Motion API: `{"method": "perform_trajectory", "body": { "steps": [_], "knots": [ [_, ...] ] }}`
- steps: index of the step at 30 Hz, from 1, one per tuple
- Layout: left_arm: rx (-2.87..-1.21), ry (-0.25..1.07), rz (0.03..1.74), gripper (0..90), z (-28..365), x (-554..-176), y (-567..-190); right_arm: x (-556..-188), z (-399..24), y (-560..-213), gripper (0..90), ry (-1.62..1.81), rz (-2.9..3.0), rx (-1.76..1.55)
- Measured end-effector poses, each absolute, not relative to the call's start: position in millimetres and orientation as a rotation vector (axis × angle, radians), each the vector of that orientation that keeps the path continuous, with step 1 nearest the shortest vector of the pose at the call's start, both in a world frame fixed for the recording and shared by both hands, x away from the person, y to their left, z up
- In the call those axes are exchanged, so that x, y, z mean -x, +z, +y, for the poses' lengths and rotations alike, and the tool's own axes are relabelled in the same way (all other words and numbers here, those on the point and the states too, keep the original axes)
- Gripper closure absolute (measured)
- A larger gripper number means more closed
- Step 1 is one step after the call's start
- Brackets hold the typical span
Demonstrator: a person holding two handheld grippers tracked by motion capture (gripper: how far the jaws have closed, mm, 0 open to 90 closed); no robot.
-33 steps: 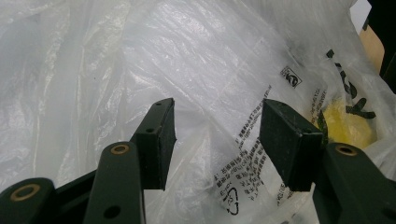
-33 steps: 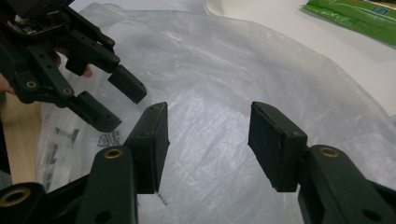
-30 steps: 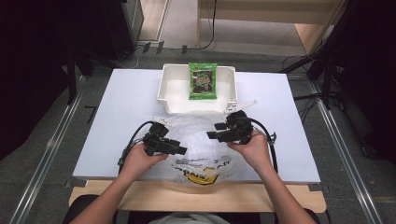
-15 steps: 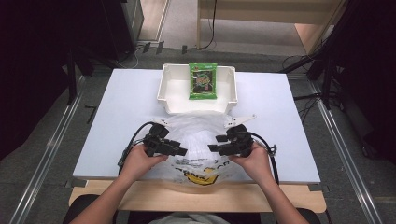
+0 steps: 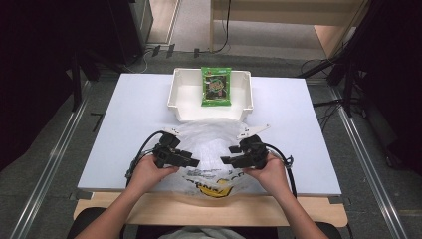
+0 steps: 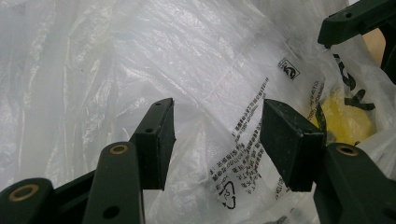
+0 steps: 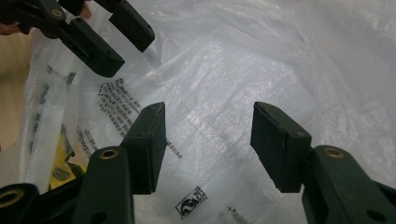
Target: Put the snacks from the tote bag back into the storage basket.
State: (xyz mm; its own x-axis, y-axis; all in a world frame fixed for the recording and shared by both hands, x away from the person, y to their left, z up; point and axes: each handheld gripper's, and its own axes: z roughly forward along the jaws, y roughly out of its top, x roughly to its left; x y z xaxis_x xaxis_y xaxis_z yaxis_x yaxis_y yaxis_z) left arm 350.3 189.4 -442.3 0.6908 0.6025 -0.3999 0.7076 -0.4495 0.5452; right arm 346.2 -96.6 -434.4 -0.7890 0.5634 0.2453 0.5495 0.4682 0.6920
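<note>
A thin plastic bag [image 5: 209,149] lies flat on the table [image 5: 124,114], just in front of the white bin [image 5: 185,99]; its yellow-printed end hangs over the near table edge towards the person. Both grippers hover above the bag, facing each other across its middle.

The left gripper [image 5: 193,162] sits over the bag's left part, tips pointing right. In the left gripper view its jaws stand well apart with nothing gripped; crinkled film and a block of black print [image 6: 243,135] show through the gap, behind the pads.

The right gripper [image 5: 226,160] sits over the bag's right part, tips pointing left. Its jaws have just been opening a little and stand wide apart, with bare film between them and nothing pinched. In the right gripper view a recycling mark [image 7: 189,204] on the bag lies below the gap, and the left gripper shows farther off, also above the bag.

Inside the bin, well beyond the bag, a green packet [image 5: 216,85] leans against the far wall.
</note>
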Motion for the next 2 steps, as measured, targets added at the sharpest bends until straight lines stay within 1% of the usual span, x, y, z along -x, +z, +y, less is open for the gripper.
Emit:
{"method": "perform_trajectory", "body": {
  "steps": [2],
  "knots": [
    [-2.187,-0.189,0.992,45.9,188.9,-349.5,-441.4,-345.9,-95.9,-432.6,46.0,1.254,2.677,-1.006]
  ]
}}
